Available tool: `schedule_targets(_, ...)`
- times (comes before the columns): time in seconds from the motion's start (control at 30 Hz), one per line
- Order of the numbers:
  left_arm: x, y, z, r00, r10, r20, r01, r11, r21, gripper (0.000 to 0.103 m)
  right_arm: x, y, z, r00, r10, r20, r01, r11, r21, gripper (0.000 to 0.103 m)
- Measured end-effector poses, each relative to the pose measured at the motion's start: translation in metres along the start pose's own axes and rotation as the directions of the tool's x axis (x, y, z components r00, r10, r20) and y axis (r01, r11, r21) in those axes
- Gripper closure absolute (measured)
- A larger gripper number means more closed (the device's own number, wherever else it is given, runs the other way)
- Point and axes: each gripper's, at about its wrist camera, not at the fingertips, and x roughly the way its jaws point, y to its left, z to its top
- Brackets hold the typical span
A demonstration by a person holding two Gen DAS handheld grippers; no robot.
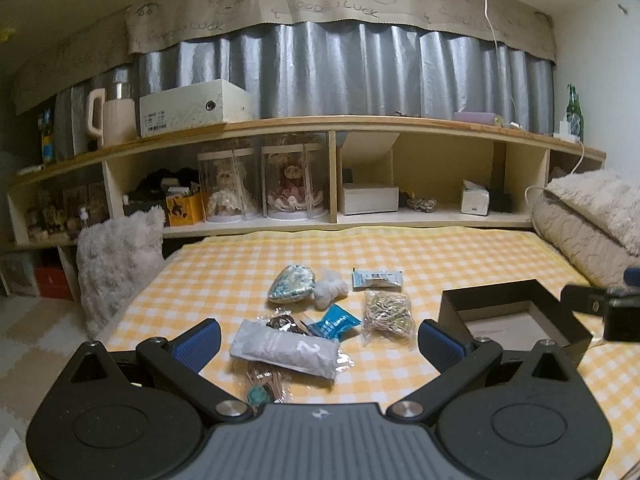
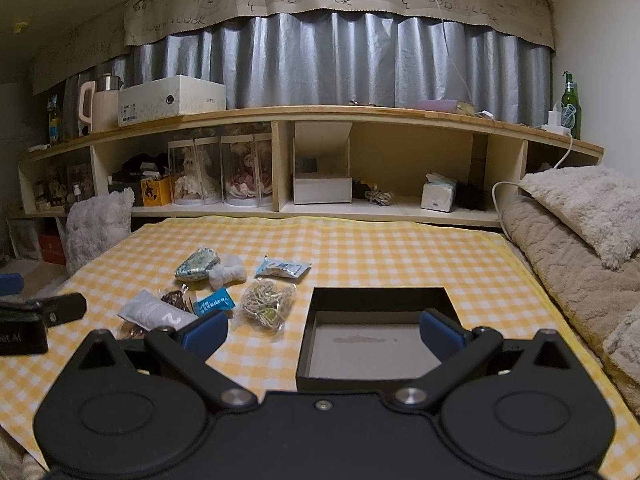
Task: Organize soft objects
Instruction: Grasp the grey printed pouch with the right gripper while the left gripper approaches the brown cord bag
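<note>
Grippers first: the left gripper point(image 1: 320, 338) hangs low over the near edge of a yellow checked cloth point(image 1: 248, 268), its blue-padded fingers spread wide and holding nothing. Between them lies a grey pouch marked 2 point(image 1: 286, 346), touching a clear bag of dark pieces point(image 1: 285, 320) and a teal packet point(image 1: 335, 322). Beyond sit a bag of tangled cord point(image 1: 388, 312), a white fluffy lump point(image 1: 329, 288), a silver-blue patterned pouch point(image 1: 291, 285) and a pale blue packet point(image 1: 376, 279). The right gripper point(image 2: 323, 332) is likewise wide open and empty, above a black open box point(image 2: 378, 332) toward the cloth's right side, near a beige quilt point(image 2: 560, 256).
</note>
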Motion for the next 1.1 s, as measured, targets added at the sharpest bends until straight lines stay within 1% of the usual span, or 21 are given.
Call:
schedule_targets(0.07,0.006,0.000,0.004,1.000,-0.003,0.016,0.003,1.000,0.006,0.000,0.003,0.002,0.005,1.000,0.002,0.018,-0.002,1.000,-0.010,0.000)
schedule_targets(0.17,0.017,0.003,0.014,0.999,-0.010,0.038,0.011,1.000,-0.010,0.000,0.011,0.006,0.014,0.999,0.012,0.030,-0.011,0.999,-0.036,0.000)
schedule_targets(0.27,0.032,0.007,0.025,0.999,-0.010,0.034,0.011,1.000,-0.028,0.000,0.020,0.011,0.024,0.999,0.025,0.045,-0.022,0.998,-0.066,0.000)
schedule_targets(0.4,0.058,0.014,0.038,0.999,0.030,0.012,-0.030,0.999,-0.024,0.000,0.038,0.015,0.040,0.997,0.049,0.058,-0.044,0.994,-0.097,0.000)
schedule_targets(0.53,0.089,0.026,0.046,0.997,0.065,-0.032,-0.067,0.996,-0.061,0.000,0.061,0.019,0.053,0.995,0.081,0.057,-0.073,0.989,-0.126,0.000)
schedule_targets(0.63,0.111,0.039,0.046,0.996,0.059,-0.070,-0.065,0.994,-0.088,0.000,0.081,0.023,0.060,0.993,0.110,0.052,-0.102,0.984,-0.144,0.000)
schedule_targets(0.73,0.127,0.050,0.042,0.993,0.076,-0.094,-0.084,0.993,-0.081,0.000,0.106,0.031,0.064,0.988,0.149,0.034,-0.142,0.976,-0.168,0.000)
schedule_targets(0.8,0.136,0.058,0.037,0.989,0.074,-0.126,-0.085,0.992,-0.091,0.000,0.121,0.036,0.067,0.986,0.166,0.027,-0.158,0.971,-0.181,0.000)
schedule_targets(0.9,0.149,0.069,0.029,0.979,0.047,-0.197,-0.072,0.990,-0.123,0.000,0.144,0.045,0.067,0.983,0.181,0.018,-0.174,0.965,-0.196,0.000)
schedule_targets(0.97,0.157,0.076,0.023,0.968,0.031,-0.248,-0.067,0.988,-0.139,0.001,0.160,0.051,0.065,0.980,0.200,0.001,-0.196,0.958,-0.208,0.000)
schedule_targets(1.03,0.164,0.080,0.016,0.952,0.015,-0.305,-0.062,0.988,-0.144,0.001,0.175,0.056,0.061,0.973,0.231,-0.026,-0.231,0.949,-0.216,0.000)
schedule_targets(1.1,0.170,0.083,0.009,0.935,0.002,-0.355,-0.057,0.988,-0.145,0.003,0.191,0.064,0.054,0.958,0.279,-0.065,-0.286,0.927,-0.241,0.000)
